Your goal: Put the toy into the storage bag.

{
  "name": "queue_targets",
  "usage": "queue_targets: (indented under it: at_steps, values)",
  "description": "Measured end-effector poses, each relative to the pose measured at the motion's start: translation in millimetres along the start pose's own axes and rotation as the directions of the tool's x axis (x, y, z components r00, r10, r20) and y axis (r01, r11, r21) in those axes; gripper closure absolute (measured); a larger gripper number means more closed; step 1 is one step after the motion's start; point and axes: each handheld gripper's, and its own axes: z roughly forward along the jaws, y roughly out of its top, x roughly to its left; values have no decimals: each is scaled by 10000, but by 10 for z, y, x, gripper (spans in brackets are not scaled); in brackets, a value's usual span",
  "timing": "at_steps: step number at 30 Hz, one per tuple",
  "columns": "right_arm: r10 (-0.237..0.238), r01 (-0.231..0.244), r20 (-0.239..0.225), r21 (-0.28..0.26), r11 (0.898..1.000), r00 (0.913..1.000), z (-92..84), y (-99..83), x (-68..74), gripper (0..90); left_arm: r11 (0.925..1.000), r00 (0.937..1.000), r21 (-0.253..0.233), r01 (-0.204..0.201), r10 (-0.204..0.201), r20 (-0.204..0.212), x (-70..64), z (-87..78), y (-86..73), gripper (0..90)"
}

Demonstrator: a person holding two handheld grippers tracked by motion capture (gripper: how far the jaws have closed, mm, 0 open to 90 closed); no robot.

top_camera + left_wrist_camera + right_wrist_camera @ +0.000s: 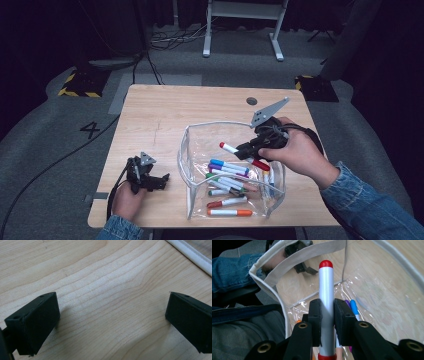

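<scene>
The right gripper clamps a red marker above the pouch for dropping in, while the left gripper rests with jaws wide on the surface.

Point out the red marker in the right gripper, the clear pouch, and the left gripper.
red marker (pixel 326 297), right gripper view, grey barrel
clear pouch (pixel 215 123), high view, white rim
left gripper (pixel 112 322), left gripper view, midway between open jaws

Red marker bottom end cut off by frame edge in right gripper view, mid-barrel hidden between pads. Pouch markers' labels too small to read. Left gripper body out of frame.
</scene>
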Motion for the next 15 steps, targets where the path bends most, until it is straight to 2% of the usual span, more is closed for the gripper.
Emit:
queue_targets:
  at_steps: [6, 15]
  values:
    - [-83, 95, -338, 343, 9994, 9994, 215, 25, -11, 768, 10000, 10000, -11, 22, -22, -9, 2, 3, 3, 0]
    - [-119, 258, -926, 1506, 9883, 9956, 602, -25, -4, 768, 10000, 10000, -14, 25, -25, -12, 1, 3, 2, 0]
